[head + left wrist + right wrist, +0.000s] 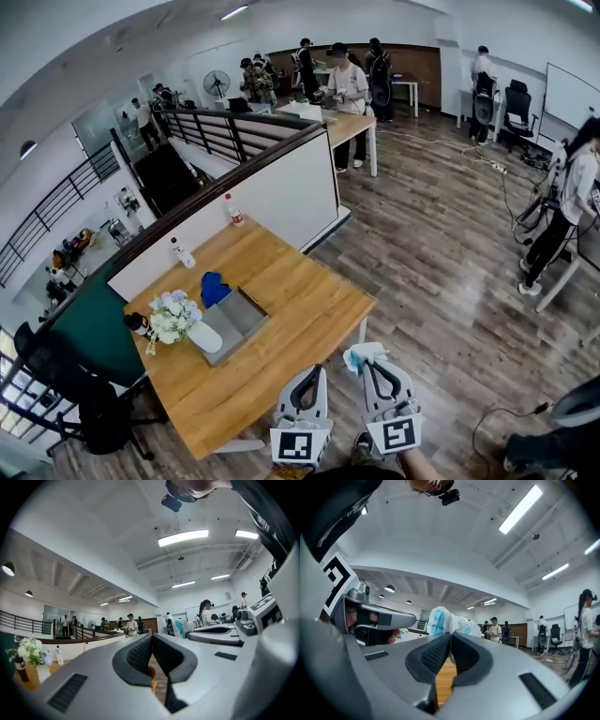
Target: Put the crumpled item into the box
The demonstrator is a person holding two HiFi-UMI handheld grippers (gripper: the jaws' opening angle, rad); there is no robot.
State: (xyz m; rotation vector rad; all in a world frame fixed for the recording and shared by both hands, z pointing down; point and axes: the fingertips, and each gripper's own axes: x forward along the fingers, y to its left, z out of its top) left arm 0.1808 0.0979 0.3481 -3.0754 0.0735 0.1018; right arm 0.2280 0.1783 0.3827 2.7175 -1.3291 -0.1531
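A crumpled white and light-blue wrapper (pixel 361 356) (pixel 449 621) sticks out past the tips of my right gripper (pixel 367 363) (pixel 450 636), whose jaws are shut on it, held off the near right corner of the wooden table (pixel 309 309). My left gripper (pixel 313 373) (pixel 151 638) hangs beside it over the table's front edge, jaws shut and holding nothing. The grey open box (pixel 234 322) lies on the table to the far left of both grippers, with a blue crumpled thing (pixel 214 288) at its far end.
A white vase of flowers (pixel 176 319) and a dark bottle (pixel 137 323) stand left of the box. Two bottles (pixel 233 209) stand along the white partition (pixel 272 202) at the table's back. Several people stand in the room beyond. An office chair (pixel 66 380) is at the left.
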